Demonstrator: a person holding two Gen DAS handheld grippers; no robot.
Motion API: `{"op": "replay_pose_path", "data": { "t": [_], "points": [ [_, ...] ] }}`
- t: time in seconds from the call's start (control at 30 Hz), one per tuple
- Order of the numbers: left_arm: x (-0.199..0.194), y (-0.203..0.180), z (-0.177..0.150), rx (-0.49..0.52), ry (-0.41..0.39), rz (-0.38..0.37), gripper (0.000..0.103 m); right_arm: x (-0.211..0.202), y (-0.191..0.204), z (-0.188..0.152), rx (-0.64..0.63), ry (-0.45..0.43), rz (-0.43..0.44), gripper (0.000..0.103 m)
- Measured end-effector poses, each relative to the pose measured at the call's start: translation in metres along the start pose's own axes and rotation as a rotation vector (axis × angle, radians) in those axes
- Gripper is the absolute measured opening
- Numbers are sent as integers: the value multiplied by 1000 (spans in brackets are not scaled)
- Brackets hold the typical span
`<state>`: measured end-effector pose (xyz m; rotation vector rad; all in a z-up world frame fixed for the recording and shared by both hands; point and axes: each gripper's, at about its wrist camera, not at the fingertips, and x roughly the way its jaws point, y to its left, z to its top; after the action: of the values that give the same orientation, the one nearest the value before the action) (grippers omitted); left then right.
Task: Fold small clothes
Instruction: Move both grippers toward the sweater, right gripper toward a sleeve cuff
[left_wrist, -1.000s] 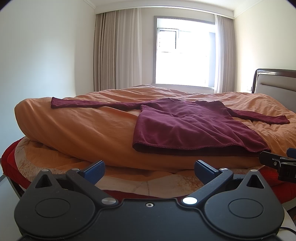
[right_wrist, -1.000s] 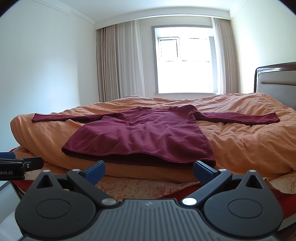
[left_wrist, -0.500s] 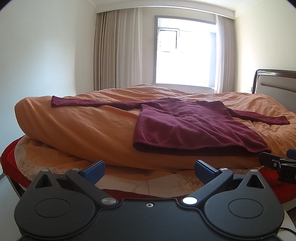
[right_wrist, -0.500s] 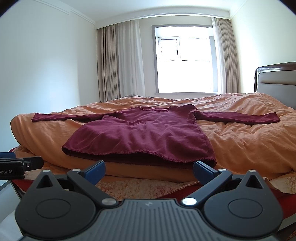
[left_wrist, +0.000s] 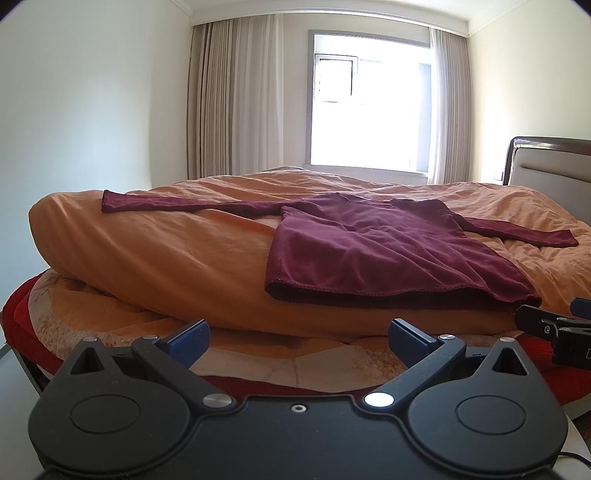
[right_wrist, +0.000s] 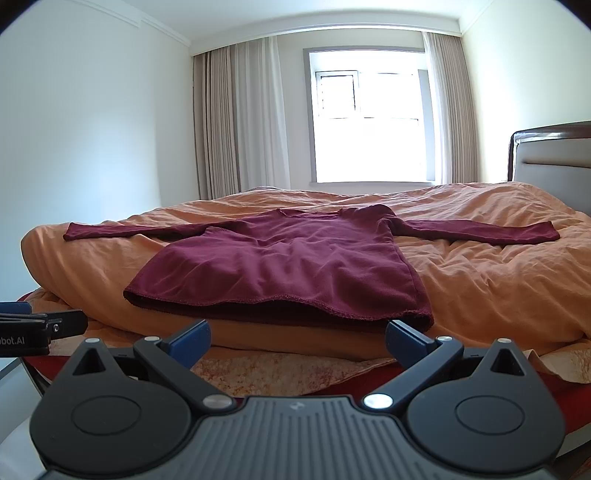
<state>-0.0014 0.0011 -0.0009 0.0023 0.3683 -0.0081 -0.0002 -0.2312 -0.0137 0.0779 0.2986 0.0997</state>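
One maroon long-sleeved top lies flat on the orange duvet in your left wrist view, its hem toward you at the near edge of the bed and its neckline toward the window. Both sleeves stretch straight out to the sides, and the cloth shows soft creases and a stitched hem with a dark gap beneath it. Your left claw sits low in front of the bed, short of the hem, its blue-padded fingers spread wide with nothing between them. At the right edge you see part of your right claw side-on, with a bit of white lettering on its body that is too cut off to read. A patterned sheet and a red blanket show under the duvet.

Your right wrist view puts the maroon long-sleeved top more squarely ahead, with its right sleeve shown in full across the duvet. Your right claw is likewise wide apart and holding nothing, just short of the hem. At the left edge your left claw pokes in, and here the writing reads "bot.AI", with its start cut off. The headboard stands at the right, curtains beside the window.
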Motion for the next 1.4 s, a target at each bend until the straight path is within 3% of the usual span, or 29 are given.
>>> {"op": "replay_pose_path", "data": {
  "t": [0.23, 0.4, 0.63, 0.87, 1.07, 1.4],
  "points": [
    [0, 0, 0, -1, 4, -3, 102, 2, -1, 0, 1, 12, 1, 103],
    [4, 1, -1, -4, 29, -8, 102, 10, -5, 1, 29, 67, 17, 103],
    [29, 2, 4, 14, 149, -38, 102, 18, -15, 6, 70, 116, -7, 103],
    [45, -8, 31, 124, 143, -52, 102, 29, -27, 7, 134, 155, -27, 103],
    [66, -13, 58, 118, 172, -73, 102, 36, -34, 7, 155, 167, -47, 103],
    [132, -39, 91, 121, 183, -107, 102, 66, -67, -5, 275, 285, -100, 103]
  ]
}}
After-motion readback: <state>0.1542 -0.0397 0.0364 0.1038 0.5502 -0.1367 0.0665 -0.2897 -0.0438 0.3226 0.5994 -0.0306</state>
